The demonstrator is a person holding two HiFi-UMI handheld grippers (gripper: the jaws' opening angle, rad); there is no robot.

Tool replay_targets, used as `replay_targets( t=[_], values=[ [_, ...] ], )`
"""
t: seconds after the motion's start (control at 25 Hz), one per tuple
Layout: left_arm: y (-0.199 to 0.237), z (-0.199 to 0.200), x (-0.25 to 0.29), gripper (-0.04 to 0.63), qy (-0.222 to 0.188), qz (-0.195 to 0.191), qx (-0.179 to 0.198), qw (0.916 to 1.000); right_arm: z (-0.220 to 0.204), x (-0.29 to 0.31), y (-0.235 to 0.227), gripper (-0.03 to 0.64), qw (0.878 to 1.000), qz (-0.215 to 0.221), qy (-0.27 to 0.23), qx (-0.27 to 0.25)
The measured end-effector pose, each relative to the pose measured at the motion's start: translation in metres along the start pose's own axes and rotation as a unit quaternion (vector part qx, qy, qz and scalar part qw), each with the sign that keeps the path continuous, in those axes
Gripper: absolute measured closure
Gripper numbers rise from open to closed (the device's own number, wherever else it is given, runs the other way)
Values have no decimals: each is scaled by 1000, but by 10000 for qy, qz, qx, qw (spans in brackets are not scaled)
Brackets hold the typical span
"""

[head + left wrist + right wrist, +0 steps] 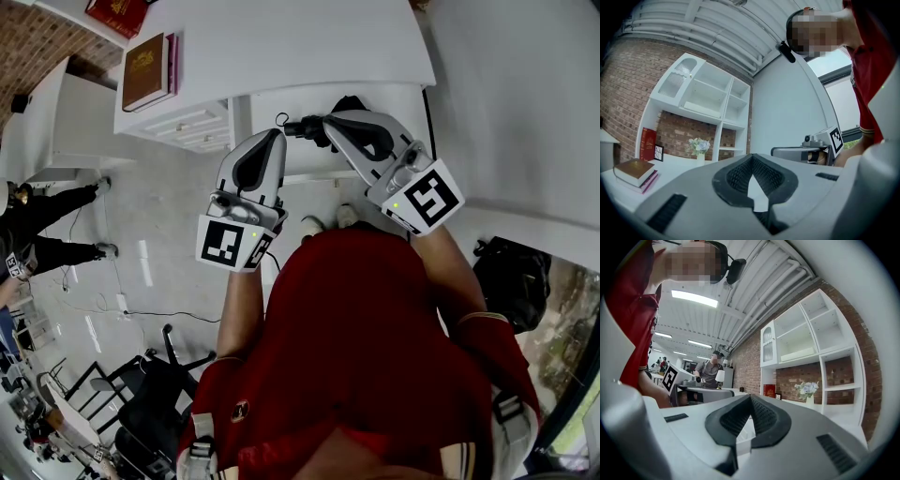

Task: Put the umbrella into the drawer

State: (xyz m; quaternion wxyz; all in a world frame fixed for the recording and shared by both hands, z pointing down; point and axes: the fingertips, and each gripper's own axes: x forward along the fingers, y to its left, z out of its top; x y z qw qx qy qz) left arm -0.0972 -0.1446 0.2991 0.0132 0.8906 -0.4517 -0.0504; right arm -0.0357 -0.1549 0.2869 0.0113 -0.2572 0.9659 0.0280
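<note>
Progress cannot be verified as complete.

- **Desk:** At the left end of the white, smooth-topped desk lies a stack of hardbound books, a brown cover over a pink one.
- **Drawers:** Below the desk edge are white panelled drawer fronts. Whether one stands open cannot be told from above.
- **Left hand-held gripper:** Grey moulded shell with black ribbed pads. The jaws are together with nothing between them.
- **Right hand-held gripper:** Same build, jaws together, empty.
- **Unidentified item:** A small dark shape sits by the right gripper's tip at the desk front.
- **Umbrella:** Not found in any view. Judgement: either it is already stowed or the pickup is yet to come.
</note>
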Motion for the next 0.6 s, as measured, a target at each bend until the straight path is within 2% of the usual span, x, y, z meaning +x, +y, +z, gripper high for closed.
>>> replay_targets(
  t=[0.6],
  values=[
    [4,-4,3,589,43,8,-14,10000,-9,-3,-10,618,9999,-7,138,-81]
  ],
)
